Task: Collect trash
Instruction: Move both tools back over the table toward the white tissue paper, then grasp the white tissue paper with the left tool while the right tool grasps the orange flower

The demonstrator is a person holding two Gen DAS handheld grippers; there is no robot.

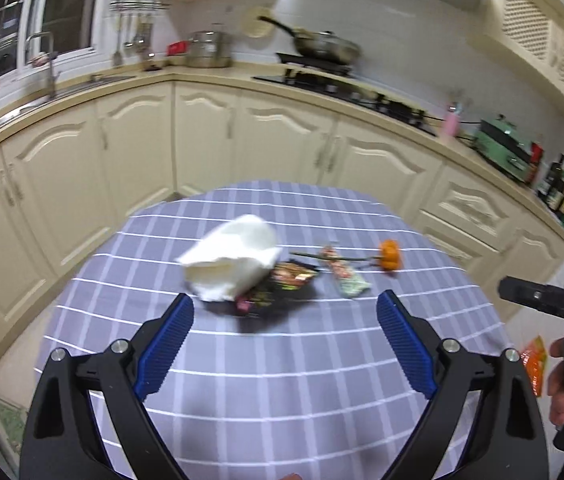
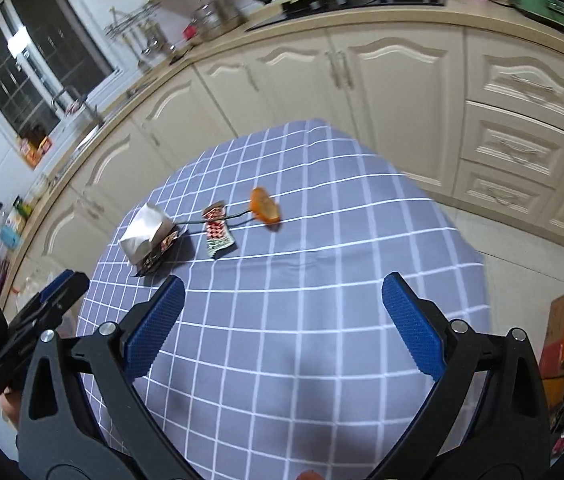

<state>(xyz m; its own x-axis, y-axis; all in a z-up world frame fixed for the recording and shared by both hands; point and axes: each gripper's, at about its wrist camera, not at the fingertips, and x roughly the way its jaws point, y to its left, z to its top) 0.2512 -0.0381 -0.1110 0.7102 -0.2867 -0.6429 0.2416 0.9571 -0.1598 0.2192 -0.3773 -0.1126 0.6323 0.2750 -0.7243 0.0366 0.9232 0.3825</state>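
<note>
Left gripper [image 1: 286,312] with fingers spread wide above checked tablecloth [image 1: 282,380], crumpled white tissue [image 1: 232,258] resting on dark wrapper [image 1: 282,284], patterned sachet [image 1: 344,276], orange flower [image 1: 391,255] on stem, right gripper [image 2: 282,298] likewise agape.

no legible txt, wrappers [image 1: 344,276] & pkgs too blurred

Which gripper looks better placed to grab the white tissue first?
Probably the left gripper: the tissue lies just ahead of its open fingers. From the right gripper, also open, the tissue sits farther off, to its left.
</note>
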